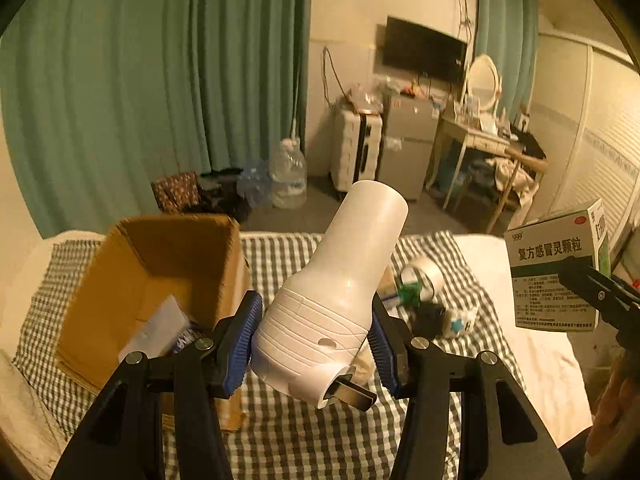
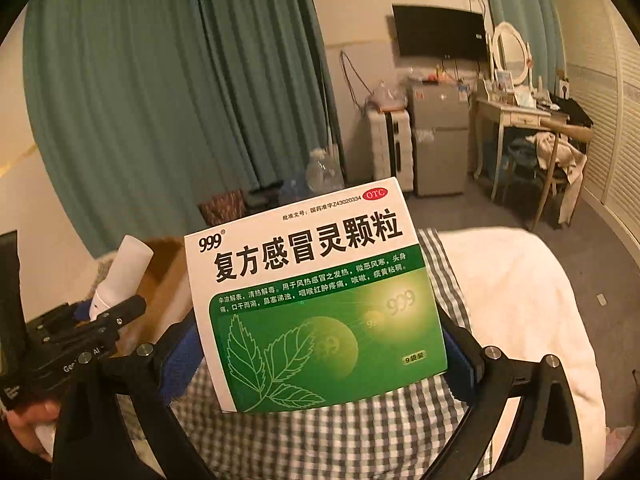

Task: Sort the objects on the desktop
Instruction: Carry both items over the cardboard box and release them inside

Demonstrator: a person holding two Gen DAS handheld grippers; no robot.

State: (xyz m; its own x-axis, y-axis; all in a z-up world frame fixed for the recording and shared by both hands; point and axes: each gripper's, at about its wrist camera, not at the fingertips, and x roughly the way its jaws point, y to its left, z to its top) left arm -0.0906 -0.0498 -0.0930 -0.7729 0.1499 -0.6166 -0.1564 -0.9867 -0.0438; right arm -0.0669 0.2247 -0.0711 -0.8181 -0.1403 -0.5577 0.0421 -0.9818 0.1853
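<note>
the left gripper clamps a white plug-in device above the bed; the right gripper grasps a green medicine box.

Each view looks forward and downward along its own gripper's fingers, over a checked cloth toward the far curtain and television. The left wrist view sits close behind a white plug-in device, with the cardboard box near left. The right wrist view sits close behind a medicine box. Both share the far room, and each shows the other's item at its edge.
</note>
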